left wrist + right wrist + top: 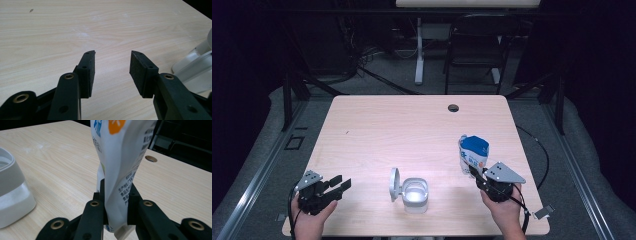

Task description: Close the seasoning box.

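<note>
Two grippers (335, 184) (475, 172), pouch (473, 153) near table edge (519, 145)

Table (377, 125): pale wood, round grommet hole (453, 108) near the far edge, right of centre; a small dark speck (346, 132) on the left part of the top. Beyond the far edge, a black folding chair (475, 47) on grey floor, with a white post (419, 50) just left of it and dark cables (377, 75) trailing across the floor. A thin black cable (539, 145) loops on the floor off the table's right side, and a metal rail (257, 170) runs along the left.
</note>
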Action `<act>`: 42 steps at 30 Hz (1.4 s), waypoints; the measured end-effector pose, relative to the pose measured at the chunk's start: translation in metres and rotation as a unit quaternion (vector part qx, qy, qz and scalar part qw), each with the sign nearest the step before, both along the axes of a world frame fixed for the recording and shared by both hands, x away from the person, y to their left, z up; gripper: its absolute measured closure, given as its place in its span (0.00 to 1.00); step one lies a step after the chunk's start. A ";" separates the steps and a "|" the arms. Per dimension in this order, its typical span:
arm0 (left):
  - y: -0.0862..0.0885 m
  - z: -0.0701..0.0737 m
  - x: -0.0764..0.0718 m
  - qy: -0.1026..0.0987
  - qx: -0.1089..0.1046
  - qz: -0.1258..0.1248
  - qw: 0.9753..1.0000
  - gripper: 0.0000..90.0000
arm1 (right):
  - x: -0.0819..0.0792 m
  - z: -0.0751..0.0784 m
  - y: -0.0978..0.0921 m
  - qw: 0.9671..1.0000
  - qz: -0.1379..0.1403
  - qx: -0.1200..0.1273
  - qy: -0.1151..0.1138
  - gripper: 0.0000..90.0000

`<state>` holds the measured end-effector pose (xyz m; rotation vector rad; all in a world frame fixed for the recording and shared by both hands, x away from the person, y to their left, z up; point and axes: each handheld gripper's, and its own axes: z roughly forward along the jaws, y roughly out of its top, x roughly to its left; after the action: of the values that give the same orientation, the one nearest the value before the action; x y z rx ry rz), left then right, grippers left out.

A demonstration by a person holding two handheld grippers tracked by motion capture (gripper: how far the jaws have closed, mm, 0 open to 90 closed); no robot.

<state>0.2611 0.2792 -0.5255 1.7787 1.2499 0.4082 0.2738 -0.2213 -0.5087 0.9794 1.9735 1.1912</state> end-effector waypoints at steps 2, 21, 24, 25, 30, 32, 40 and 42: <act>0.000 0.000 0.000 -0.001 0.001 -0.001 1.000 0.63 | 0.001 -0.002 0.000 1.000 -0.002 -0.003 0.003 0.90; -0.002 -0.002 0.000 0.002 0.011 -0.002 1.000 0.62 | 0.024 -0.032 0.001 0.998 -0.022 -0.034 0.046 0.90; -0.003 -0.002 0.000 0.002 0.011 -0.003 1.000 0.63 | 0.027 -0.037 -0.002 0.998 -0.027 -0.035 0.054 0.90; -0.003 -0.002 0.000 0.002 0.011 -0.003 1.000 0.62 | 0.027 -0.039 -0.002 0.997 -0.031 -0.036 0.058 0.90; -0.002 -0.002 0.000 0.002 0.010 -0.003 1.000 0.62 | 0.031 -0.047 -0.004 0.996 -0.034 -0.040 0.072 0.90; -0.002 -0.002 0.000 0.001 0.009 -0.002 1.000 0.63 | 0.031 -0.049 -0.004 0.996 -0.033 -0.039 0.074 0.90; -0.002 -0.001 0.000 0.001 0.009 -0.003 1.000 0.62 | 0.030 -0.048 -0.005 0.996 -0.033 -0.041 0.076 0.88; -0.002 -0.001 0.000 0.001 0.009 -0.002 1.000 0.62 | 0.030 -0.049 -0.004 0.996 -0.032 -0.042 0.075 0.87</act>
<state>0.2608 0.2769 -0.5266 1.7967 1.2464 0.4161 0.3033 -0.2257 -0.5572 1.1088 2.0745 1.0168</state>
